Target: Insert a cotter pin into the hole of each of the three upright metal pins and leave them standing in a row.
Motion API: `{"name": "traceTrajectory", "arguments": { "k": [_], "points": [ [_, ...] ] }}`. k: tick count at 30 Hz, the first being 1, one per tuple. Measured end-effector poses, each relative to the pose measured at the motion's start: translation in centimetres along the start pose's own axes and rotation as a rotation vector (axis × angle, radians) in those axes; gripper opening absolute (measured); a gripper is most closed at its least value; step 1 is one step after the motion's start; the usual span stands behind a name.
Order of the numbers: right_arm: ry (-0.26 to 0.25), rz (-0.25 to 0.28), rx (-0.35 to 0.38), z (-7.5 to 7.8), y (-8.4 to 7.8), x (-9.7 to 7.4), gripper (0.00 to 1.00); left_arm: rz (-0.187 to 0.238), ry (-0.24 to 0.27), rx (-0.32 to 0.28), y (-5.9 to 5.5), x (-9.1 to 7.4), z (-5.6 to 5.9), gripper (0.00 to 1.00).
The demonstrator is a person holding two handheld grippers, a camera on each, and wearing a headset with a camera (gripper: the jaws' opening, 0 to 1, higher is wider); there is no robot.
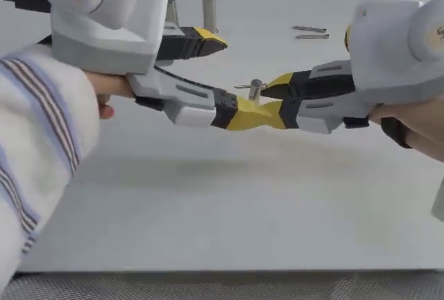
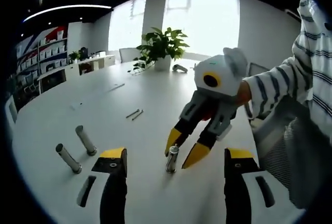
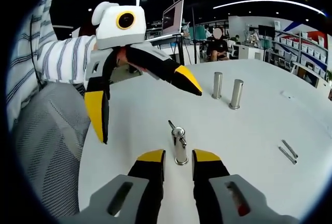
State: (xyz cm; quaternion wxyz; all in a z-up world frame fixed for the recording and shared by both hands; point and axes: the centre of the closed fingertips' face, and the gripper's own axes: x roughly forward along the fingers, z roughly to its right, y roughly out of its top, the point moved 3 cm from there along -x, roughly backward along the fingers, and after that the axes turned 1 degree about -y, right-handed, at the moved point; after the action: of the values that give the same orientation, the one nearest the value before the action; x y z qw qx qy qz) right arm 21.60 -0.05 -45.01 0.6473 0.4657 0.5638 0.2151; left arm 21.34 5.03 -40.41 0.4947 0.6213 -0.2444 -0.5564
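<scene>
Standing upright on the white table, the near pin sat right between the yellow tips of the right gripper. Right gripper fingers were narrowly parted, one tip on each side of the pin's base. A sliver of table seemed to show on both sides, but the fisheye view made contact hard to rule out. A cotter pin stuck out sideways from the near pin's head, apparently through its hole.

Left gripper pointed in from the opposite side with fingers spread wide. In the head view its lower finger ran under the right gripper's tips, just beside the near pin, and its upper finger sat well clear of that pin.

Other two pins stood upright side by side, close to each other, farther back on the table and apart from the near pin. In the head view one of them was partly hidden behind the left gripper.

Two spare cotter pins lay flat on the table next to each other, well off on the right gripper's side of the pins.

Striped sleeve covered the arm holding the left gripper.
</scene>
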Motion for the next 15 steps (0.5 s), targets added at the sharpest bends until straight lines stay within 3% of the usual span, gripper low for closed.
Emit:
{"name": "traceTrajectory", "arguments": {
  "k": [2, 4, 15],
  "points": [
    [0.007, -0.003, -0.002, -0.1, -0.2, 0.3, 0.15, -0.004, -0.002, -0.053, -0.3, 0.0, 0.2, 0.87],
    [0.008, -0.008, -0.016, -0.2, -0.3, 0.6, 0.15, -0.008, 0.001, -0.027, -0.8, -0.3, 0.2, 0.99],
    [0.008, -0.015, -0.026, -0.1, -0.3, 1.1, 0.13, -0.037, 0.009, -0.054, -2.6, -1.3, 1.0, 0.99]
  ]
}}
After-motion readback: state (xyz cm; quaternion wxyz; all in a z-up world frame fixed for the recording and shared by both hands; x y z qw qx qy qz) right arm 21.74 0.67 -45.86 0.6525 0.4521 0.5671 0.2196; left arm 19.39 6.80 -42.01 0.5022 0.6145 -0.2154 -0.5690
